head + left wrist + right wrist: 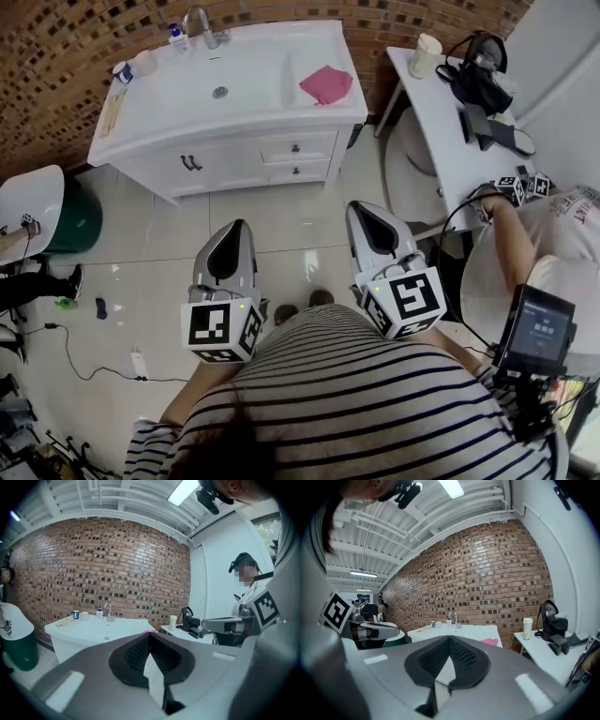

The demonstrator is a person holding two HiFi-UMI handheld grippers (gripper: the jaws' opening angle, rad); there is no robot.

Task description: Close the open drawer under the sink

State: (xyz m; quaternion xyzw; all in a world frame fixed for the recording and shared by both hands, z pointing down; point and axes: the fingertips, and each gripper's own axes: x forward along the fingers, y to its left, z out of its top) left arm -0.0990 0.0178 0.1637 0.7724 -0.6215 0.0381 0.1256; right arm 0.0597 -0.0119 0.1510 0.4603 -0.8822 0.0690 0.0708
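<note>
A white sink cabinet (141,127) stands against the red brick wall (75,37). Two stacked white drawers (314,148) sit in the right half of its front, below the corner of the top where a crumpled pink cloth (326,84) lies. Each drawer is a wide, low panel with a small dark knob at its middle. Its long axis runs side to side along the cabinet front, and its face looks out over the pale tiled floor (281,220) towards the person. From the steep head view both fronts seem about level with the cabinet face, and whether either one stands out cannot be told.

The left claw (234,230) and the right claw (364,208) hang side by side above the floor, well apart from the cabinet and pointing at it. Each has its tips pressed together with nothing between them.

Only the head view shows the drawer fronts. In the left gripper view, the left claw (149,637) covers that part of the cabinet, leaving the top, the chrome tap (108,609) and a white desk (180,632) in sight. In the right gripper view, the right claw (450,638) hides the front in the same way. The pink cloth (490,641), a tall pale cup (528,627) and a black bag (551,618) show above it.
</note>
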